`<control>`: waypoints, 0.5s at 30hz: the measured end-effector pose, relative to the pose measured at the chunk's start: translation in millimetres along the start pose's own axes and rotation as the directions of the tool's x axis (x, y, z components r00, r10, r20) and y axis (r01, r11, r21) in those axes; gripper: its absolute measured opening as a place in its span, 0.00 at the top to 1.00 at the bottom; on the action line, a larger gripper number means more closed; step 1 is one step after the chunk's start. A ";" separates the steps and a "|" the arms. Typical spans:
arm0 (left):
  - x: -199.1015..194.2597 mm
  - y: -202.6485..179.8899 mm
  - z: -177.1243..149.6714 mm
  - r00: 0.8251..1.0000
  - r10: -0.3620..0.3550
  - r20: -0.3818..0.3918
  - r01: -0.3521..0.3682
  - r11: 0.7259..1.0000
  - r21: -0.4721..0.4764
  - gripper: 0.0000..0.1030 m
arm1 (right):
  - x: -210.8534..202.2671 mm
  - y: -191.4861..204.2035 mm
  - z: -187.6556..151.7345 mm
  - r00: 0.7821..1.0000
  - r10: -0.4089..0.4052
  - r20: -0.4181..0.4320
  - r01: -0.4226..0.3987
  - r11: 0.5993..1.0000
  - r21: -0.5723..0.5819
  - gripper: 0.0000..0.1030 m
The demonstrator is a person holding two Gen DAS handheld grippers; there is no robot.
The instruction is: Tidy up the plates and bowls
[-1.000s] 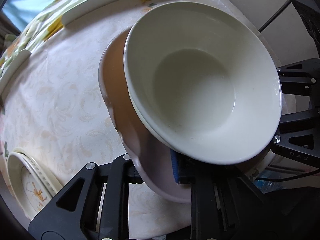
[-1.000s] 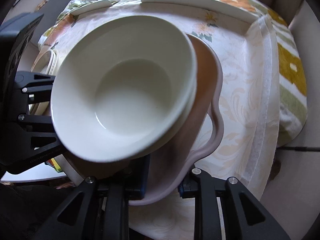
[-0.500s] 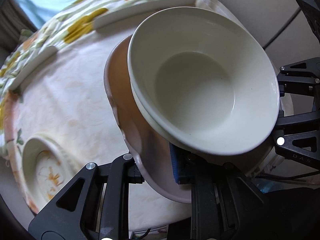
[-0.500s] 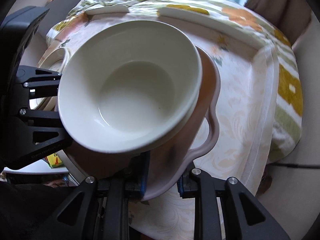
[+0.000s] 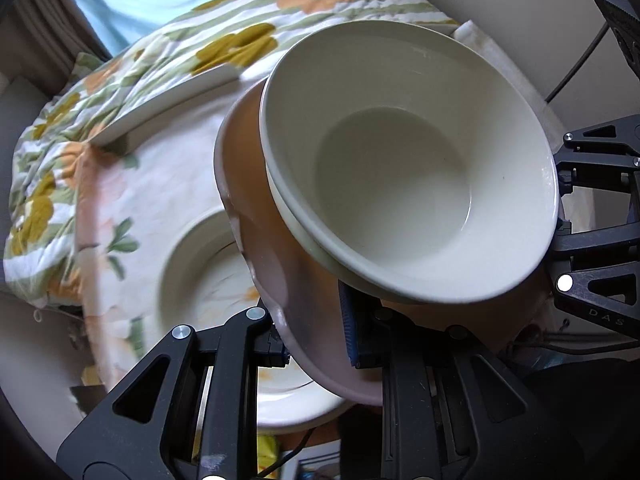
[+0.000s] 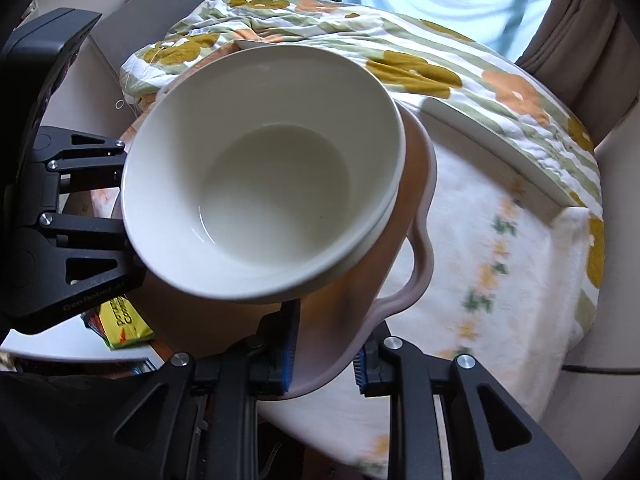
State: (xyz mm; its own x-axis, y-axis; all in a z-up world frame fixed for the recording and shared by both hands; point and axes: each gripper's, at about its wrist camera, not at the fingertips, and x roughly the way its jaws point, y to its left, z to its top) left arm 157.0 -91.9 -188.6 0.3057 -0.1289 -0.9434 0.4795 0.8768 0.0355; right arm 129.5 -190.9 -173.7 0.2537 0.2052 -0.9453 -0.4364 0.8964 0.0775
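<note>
While both tongs, left (image 5: 316,344) and right (image 6: 324,356), stay clamped on the pink plate (image 5: 256,184) bearing white bowls (image 5: 404,168), a patterned plate (image 5: 200,264), blurred, has appeared at seven o'clock, probably the stacking spot.

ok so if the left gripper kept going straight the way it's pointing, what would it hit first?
Probably the floral plate on the tablecloth. The left gripper points steeply down, clamped on the pink plate carrying the cream bowl; the floral plate lies right beneath, though depth is unclear.
</note>
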 end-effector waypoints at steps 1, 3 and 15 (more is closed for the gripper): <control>-0.9 10.3 -6.2 1.000 0.002 -0.005 -0.002 1.000 0.006 0.84 | 1.8 8.3 2.0 1.000 0.004 0.001 -0.004 1.000 0.006 0.79; 0.1 27.1 -18.0 1.000 0.007 -0.016 -0.007 1.000 0.016 0.84 | 11.1 29.8 8.9 1.000 0.016 -0.001 -0.016 1.000 0.019 0.79; 29.3 81.7 -54.3 0.998 -0.042 -0.055 0.044 0.999 0.029 0.84 | 50.6 83.7 20.9 0.999 0.011 -0.044 -0.009 0.998 0.063 0.79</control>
State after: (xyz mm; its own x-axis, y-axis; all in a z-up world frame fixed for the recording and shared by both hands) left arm 160.5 1.2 -231.3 0.2397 -0.1406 -0.9606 0.5160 0.8566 0.0034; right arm 123.9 -97.3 -208.4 0.2101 0.1977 -0.9575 -0.3834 0.9176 0.1053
